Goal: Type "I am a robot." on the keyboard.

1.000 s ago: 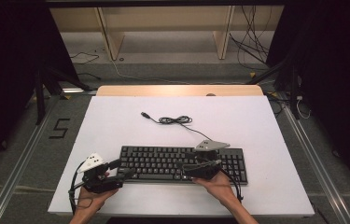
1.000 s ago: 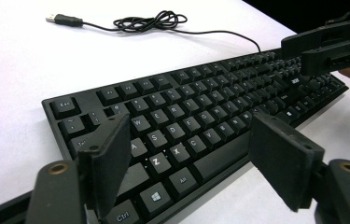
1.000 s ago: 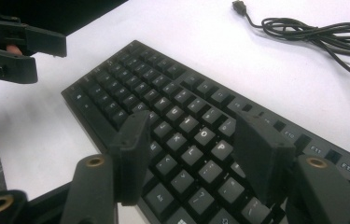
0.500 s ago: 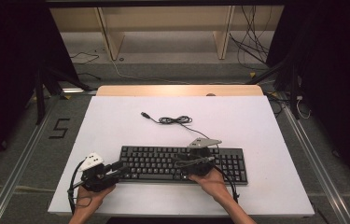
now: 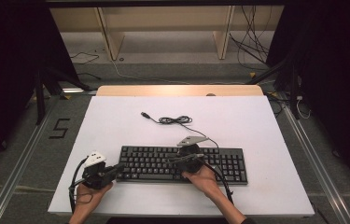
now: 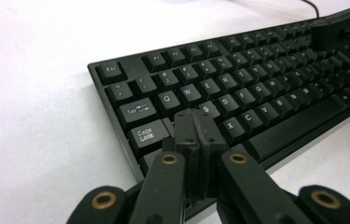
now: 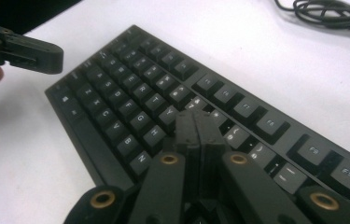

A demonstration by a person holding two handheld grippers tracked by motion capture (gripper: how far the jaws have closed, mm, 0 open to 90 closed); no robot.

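A black keyboard lies flat on the white table, near its front edge. My left gripper is at the keyboard's left end. Its jaws have just been closing and now stand together with nothing between them; in the left gripper view their tip is low over the keys beside Caps Lock. My right gripper reaches in from the right over the middle keys. Its jaws have also just been closing and are empty, with the tip above the Y and U keys. The keyboard's cable lies coiled behind it.
The cable's USB plug rests loose on the table behind the keyboard. A wooden strip borders the table's far edge, with a shelf frame beyond. Metal rails run along both sides on the floor.
Both pairs of jaws have closed from open to together. My right gripper has slid left over the keyboard toward its middle. The left gripper and the keyboard stay where they were.
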